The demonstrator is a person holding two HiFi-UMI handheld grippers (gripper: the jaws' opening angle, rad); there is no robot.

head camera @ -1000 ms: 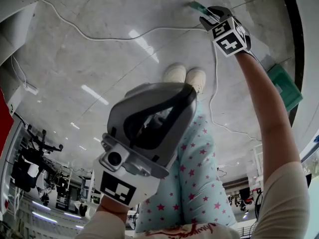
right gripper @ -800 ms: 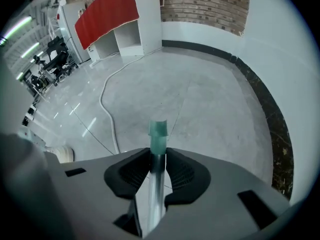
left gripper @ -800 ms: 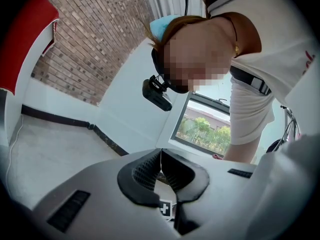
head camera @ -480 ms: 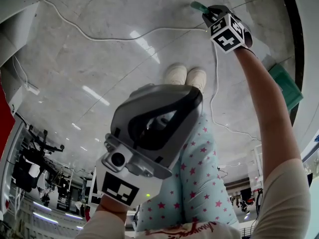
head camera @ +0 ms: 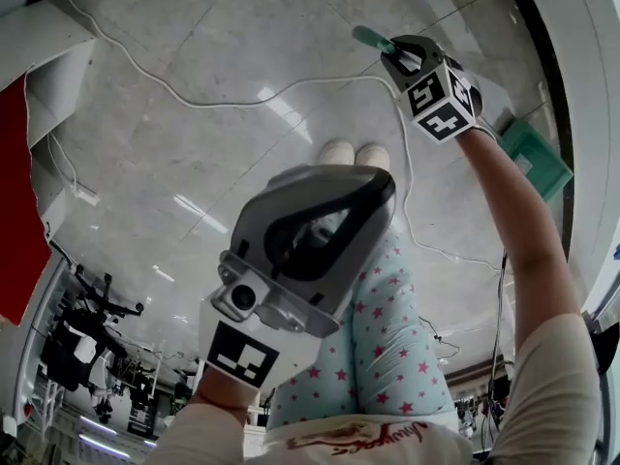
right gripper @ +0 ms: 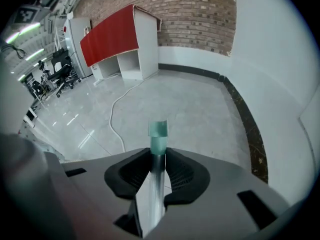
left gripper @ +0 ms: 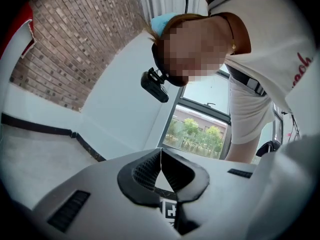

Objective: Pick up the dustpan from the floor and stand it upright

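The dustpan's handle is a metal shaft with a green end (right gripper: 158,134). It runs straight between the pads of my right gripper (right gripper: 158,159), which press on it from both sides. In the head view the green end (head camera: 370,38) sticks out past the right gripper (head camera: 392,54), held above the floor at the top right. A green pan part (head camera: 531,158) shows beside my right forearm; the hand hides the shaft between. My left gripper (head camera: 334,180) hangs in front of my legs, its jaws (left gripper: 161,154) shut with nothing between them, turned toward my own body.
A white cable (head camera: 194,100) snakes across the grey floor and passes my shoes (head camera: 354,153). A red-and-white cabinet (right gripper: 115,39) stands by the brick wall, with office chairs (right gripper: 62,71) to its left. A white wall with dark skirting (right gripper: 240,109) runs along the right.
My right gripper closed on the handle and has come up from the floor with it; the green end now stands clear. The left gripper has risen a little.
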